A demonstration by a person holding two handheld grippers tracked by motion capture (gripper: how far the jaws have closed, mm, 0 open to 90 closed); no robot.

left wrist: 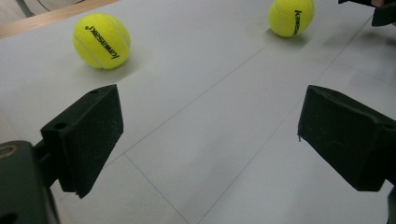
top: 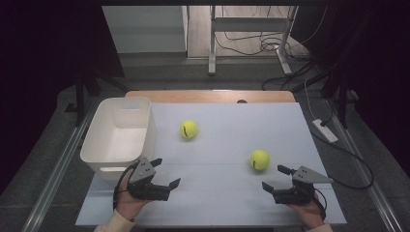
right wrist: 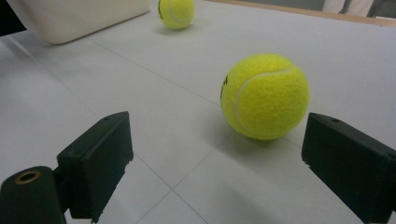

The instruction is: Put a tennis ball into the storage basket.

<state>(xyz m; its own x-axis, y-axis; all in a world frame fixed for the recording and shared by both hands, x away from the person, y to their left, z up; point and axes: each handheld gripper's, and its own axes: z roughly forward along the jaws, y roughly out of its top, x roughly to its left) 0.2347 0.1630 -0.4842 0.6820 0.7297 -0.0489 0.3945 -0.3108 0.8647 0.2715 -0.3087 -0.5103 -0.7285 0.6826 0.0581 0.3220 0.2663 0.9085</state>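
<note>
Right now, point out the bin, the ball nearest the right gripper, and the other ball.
bin [top: 143, 126]: high view, right-hand wall.
near ball [right wrist: 265, 95]: right gripper view, middle of its felt.
far ball [top: 188, 129]: high view, centre of the ball.

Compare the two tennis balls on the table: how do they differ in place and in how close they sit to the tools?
The far ball lies mid-table, close to the white bin; the near ball lies further right, toward the person. The near ball sits just ahead of the right tool, whose jaws are open; the far ball lies well beyond the open left tool. Both are yellow-green with black lettering, resting free on the white table.
</note>
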